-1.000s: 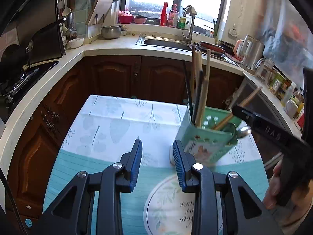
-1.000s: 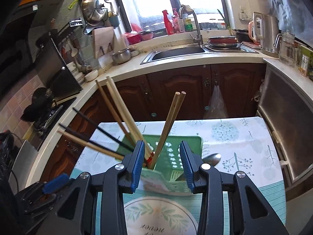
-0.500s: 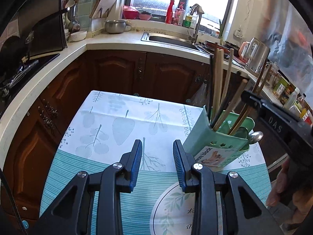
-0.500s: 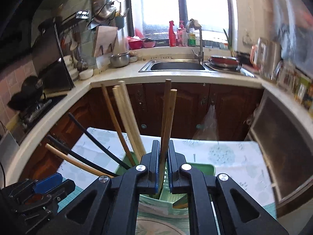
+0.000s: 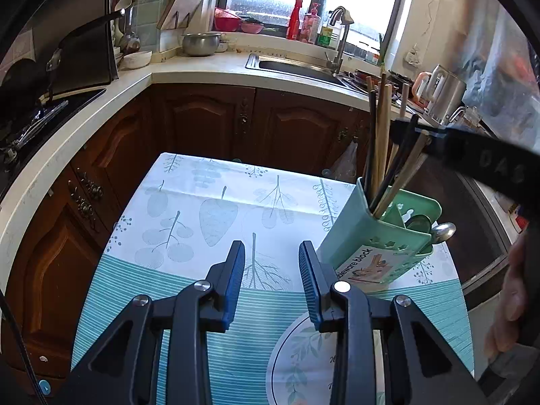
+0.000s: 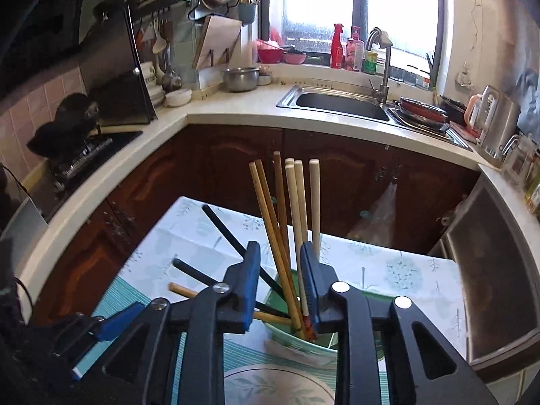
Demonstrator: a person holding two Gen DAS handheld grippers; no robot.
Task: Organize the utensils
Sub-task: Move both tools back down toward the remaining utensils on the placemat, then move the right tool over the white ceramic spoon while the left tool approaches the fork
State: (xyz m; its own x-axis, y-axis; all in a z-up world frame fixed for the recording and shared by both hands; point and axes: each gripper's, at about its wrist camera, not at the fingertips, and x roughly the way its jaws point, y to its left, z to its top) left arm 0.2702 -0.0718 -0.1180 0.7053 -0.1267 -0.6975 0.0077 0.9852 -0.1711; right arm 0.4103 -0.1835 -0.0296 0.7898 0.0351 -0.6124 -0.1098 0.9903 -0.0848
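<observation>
Right hand-held gripper (image 6: 280, 283), clamped on wooden chopsticks (image 6: 297, 209) half a second ago, is opening; they now stand released in the green holder (image 5: 381, 236). Left hand-held gripper (image 5: 271, 280) idles, open and empty.

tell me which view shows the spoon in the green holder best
The left wrist view. The spoon shows its shiny bowl poking over the rim of the green holder, unobstructed. In the right wrist view the right gripper and chopsticks cover the holder; no spoon is visible.

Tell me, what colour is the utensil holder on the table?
Mint green, seen best in the left wrist view: utensil holder.
</observation>
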